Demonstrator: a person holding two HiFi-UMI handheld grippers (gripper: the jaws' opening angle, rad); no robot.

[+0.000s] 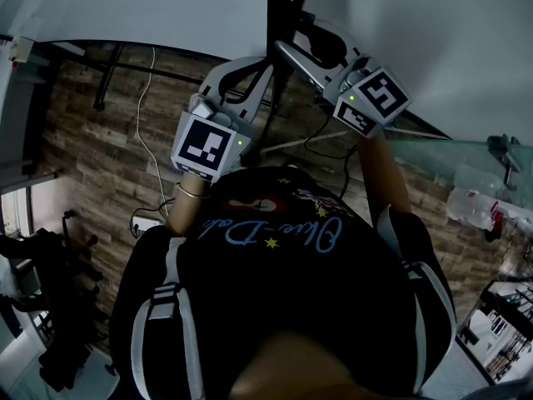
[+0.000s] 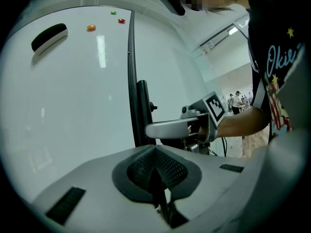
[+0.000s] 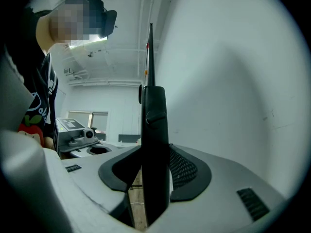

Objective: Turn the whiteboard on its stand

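With the right gripper (image 3: 154, 166) clamped on the black upright bar (image 3: 154, 120) at the side edge of the large white whiteboard (image 2: 73, 91) and the left gripper (image 2: 156, 171) closed empty, single-handed turning may slip.

— What's underfoot?
— Brown wood-look planks (image 1: 92, 152). A white cable (image 1: 152, 61) trails over them toward a power strip (image 1: 146, 222).
— Any furniture?
— A glass table (image 1: 441, 152) at the right edge, and a clear bottle (image 1: 473, 205) shows there too. A black rack (image 1: 58, 307) stands at the lower left.
— And higher up?
— Pale walls (image 3: 97, 101) and a white ceiling (image 3: 121, 23) with a lit strip light (image 2: 236, 30). The far wall has what looks like a window (image 3: 90, 116). People (image 2: 237, 100) stand far off, too small to make out.
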